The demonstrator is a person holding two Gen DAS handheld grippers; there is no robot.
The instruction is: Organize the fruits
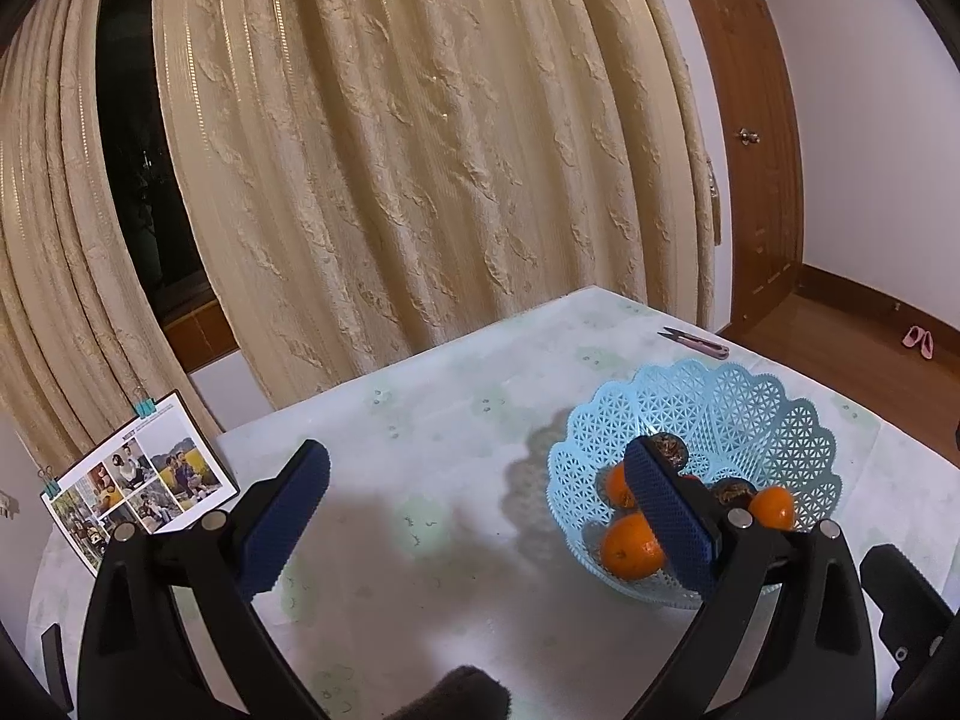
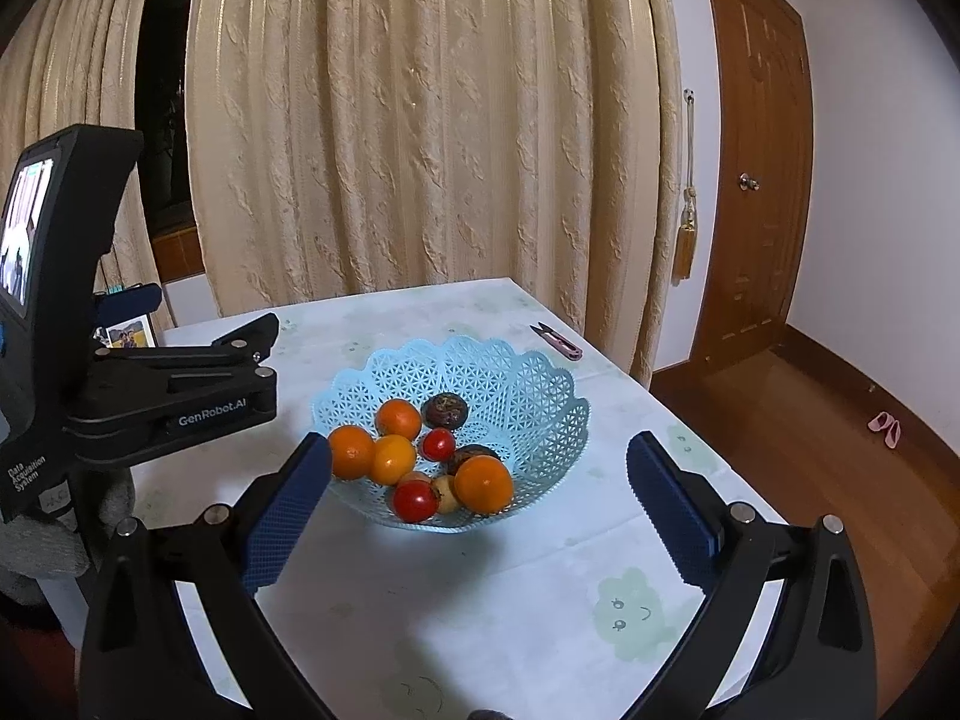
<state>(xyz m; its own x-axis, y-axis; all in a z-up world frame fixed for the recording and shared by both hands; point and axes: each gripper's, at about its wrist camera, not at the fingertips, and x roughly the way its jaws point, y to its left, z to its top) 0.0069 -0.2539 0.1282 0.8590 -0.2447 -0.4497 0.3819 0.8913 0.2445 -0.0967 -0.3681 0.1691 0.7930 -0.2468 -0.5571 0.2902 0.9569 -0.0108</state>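
Note:
A light blue lattice basket stands on the table and holds several oranges, two red tomatoes, dark brown fruits and a small pale fruit. My right gripper is open and empty, just in front of the basket. My left gripper is open and empty over bare tablecloth, left of the basket, whose oranges show behind its right finger. The left gripper's body also shows at the left of the right wrist view.
The table has a pale cloth with green cartoon prints. Small thread snips lie at its far right corner. A clipped photo sheet lies at the far left. Cream curtains hang behind; the table's right edge drops to wooden floor.

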